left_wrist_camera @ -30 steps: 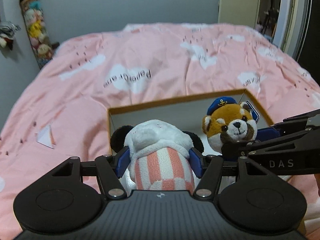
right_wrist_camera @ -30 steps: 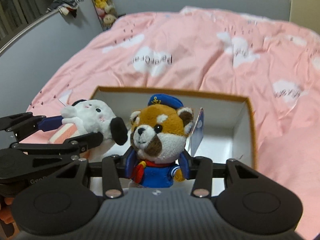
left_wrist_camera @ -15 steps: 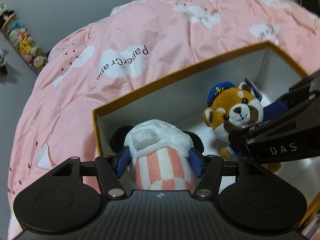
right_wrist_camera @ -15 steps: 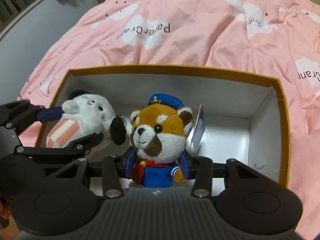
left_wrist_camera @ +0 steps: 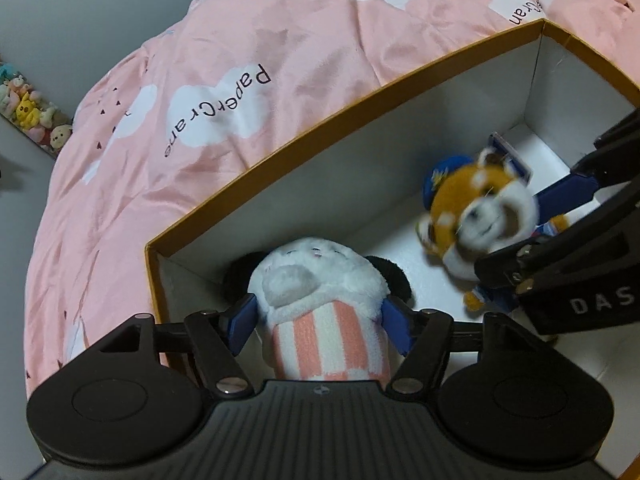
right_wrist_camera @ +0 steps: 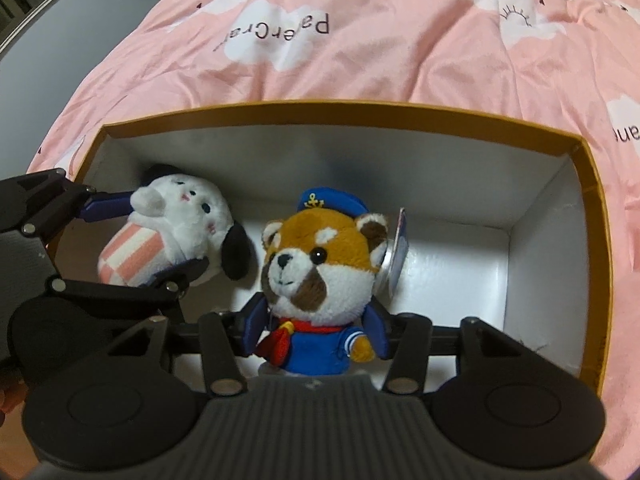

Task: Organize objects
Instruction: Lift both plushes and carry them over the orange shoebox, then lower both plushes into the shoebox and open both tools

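A white dog plush [left_wrist_camera: 320,280] with black ears and a pink-striped body lies in the left end of the orange-rimmed white box [left_wrist_camera: 320,136]. My left gripper [left_wrist_camera: 320,320] straddles it, jaws opening, blue pads loose at its sides. Beside it, the red panda plush [right_wrist_camera: 320,264] in a blue sailor cap and suit stands upright in the middle of the box [right_wrist_camera: 320,106]. My right gripper [right_wrist_camera: 316,330] is around its body, jaws opening, with small gaps at the pads. The right wrist view also shows the dog plush [right_wrist_camera: 180,220] in the left gripper [right_wrist_camera: 144,240].
The box rests on a pink duvet [right_wrist_camera: 360,40] with white cloud prints. Bare white box floor [right_wrist_camera: 460,264] lies to the right of the panda. A strip of small plush toys [left_wrist_camera: 28,112] hangs on the grey wall at far left.
Both grippers tipped downward and sank into the box, carrying the two plush toys down with them. The right gripper's pads have spread apart from the panda's body.
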